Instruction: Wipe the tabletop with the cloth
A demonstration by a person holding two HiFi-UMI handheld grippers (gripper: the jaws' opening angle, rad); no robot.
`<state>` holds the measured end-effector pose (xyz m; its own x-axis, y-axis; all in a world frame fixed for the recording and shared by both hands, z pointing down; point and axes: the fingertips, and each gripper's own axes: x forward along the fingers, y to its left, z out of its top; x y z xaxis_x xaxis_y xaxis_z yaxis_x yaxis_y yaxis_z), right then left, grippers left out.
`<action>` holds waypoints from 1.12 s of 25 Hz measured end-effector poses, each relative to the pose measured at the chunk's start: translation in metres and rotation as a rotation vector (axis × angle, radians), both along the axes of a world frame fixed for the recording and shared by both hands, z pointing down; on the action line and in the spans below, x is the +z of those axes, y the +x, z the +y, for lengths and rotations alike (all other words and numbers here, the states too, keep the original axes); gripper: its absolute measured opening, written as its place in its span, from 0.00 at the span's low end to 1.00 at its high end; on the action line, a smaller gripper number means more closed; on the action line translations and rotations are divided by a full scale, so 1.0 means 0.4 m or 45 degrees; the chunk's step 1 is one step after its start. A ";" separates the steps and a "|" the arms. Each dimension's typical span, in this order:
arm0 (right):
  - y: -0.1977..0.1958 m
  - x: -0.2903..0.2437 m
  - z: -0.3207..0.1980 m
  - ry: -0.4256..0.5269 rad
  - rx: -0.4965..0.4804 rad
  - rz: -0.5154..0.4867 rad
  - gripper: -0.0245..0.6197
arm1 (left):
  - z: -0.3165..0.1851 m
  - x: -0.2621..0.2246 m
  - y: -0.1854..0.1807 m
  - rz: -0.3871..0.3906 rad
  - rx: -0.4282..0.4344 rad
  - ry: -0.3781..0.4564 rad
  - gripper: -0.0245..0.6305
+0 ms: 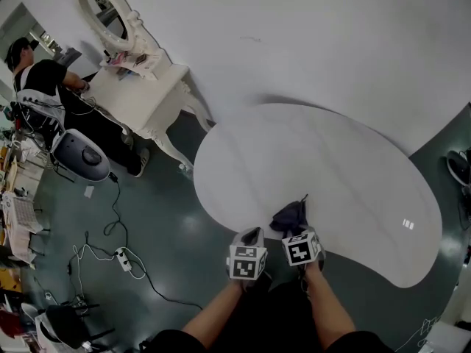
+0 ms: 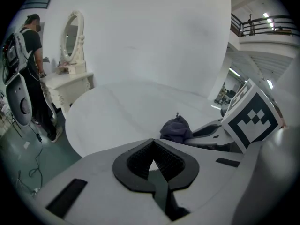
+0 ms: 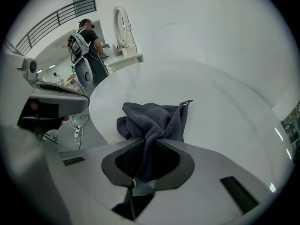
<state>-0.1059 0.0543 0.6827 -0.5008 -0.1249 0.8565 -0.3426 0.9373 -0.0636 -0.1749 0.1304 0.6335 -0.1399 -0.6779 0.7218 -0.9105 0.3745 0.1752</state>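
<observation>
Dark green floor point(image 1: 162, 219) surrounds a smooth white kidney-shaped desk point(image 1: 331, 160) that stands against a white wall. Near the desk's closer edge, the right hand-held gripper point(image 3: 147, 163) pinches a bunched dark grey terry cloth point(image 3: 152, 121) that lies on the surface. Just beside it, the left hand-held gripper point(image 2: 152, 165) has its jaws pressed together on nothing, at the desk's rim.
</observation>
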 end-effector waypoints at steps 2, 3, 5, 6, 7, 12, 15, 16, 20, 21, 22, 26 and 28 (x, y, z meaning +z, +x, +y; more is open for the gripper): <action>-0.050 0.009 0.022 -0.002 -0.004 0.004 0.10 | 0.030 0.005 -0.055 -0.011 -0.025 -0.003 0.05; -0.075 0.013 0.032 -0.005 -0.006 -0.001 0.10 | 0.044 0.008 -0.080 -0.012 -0.037 -0.004 0.05; -0.127 0.018 0.054 -0.011 -0.017 -0.022 0.10 | 0.071 0.011 -0.127 -0.012 -0.063 -0.004 0.05; -0.148 0.016 0.067 -0.015 -0.023 -0.024 0.10 | 0.083 0.011 -0.150 -0.011 -0.077 -0.003 0.05; -0.166 0.012 0.081 -0.018 -0.027 -0.016 0.10 | 0.094 0.011 -0.171 -0.011 -0.091 -0.001 0.05; -0.259 0.004 0.155 -0.031 -0.075 -0.009 0.10 | 0.146 -0.003 -0.255 -0.015 -0.145 0.014 0.05; -0.337 0.000 0.202 -0.024 -0.155 -0.006 0.10 | 0.181 -0.007 -0.307 -0.015 -0.174 0.000 0.05; -0.365 0.003 0.216 -0.032 -0.178 -0.006 0.10 | 0.193 -0.005 -0.327 -0.012 -0.188 -0.006 0.05; -0.447 0.009 0.265 -0.081 -0.232 -0.029 0.10 | 0.244 -0.006 -0.379 -0.014 -0.265 -0.007 0.05; -0.466 0.005 0.273 -0.079 -0.258 -0.035 0.10 | 0.251 -0.010 -0.388 -0.016 -0.283 -0.007 0.05; -0.484 0.001 0.277 -0.073 -0.286 -0.038 0.10 | 0.257 -0.014 -0.397 -0.017 -0.299 -0.007 0.05; -0.552 -0.012 0.282 -0.068 -0.372 -0.051 0.10 | 0.268 -0.020 -0.438 -0.019 -0.362 -0.016 0.05; -0.581 -0.010 0.284 -0.069 -0.417 -0.057 0.10 | 0.267 -0.019 -0.457 -0.017 -0.382 -0.032 0.05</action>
<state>-0.3382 0.1678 0.6788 -0.5440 0.0937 0.8338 -0.0197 0.9920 -0.1244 -0.3577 0.2372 0.6258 -0.3407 -0.5867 0.7346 -0.7610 0.6310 0.1510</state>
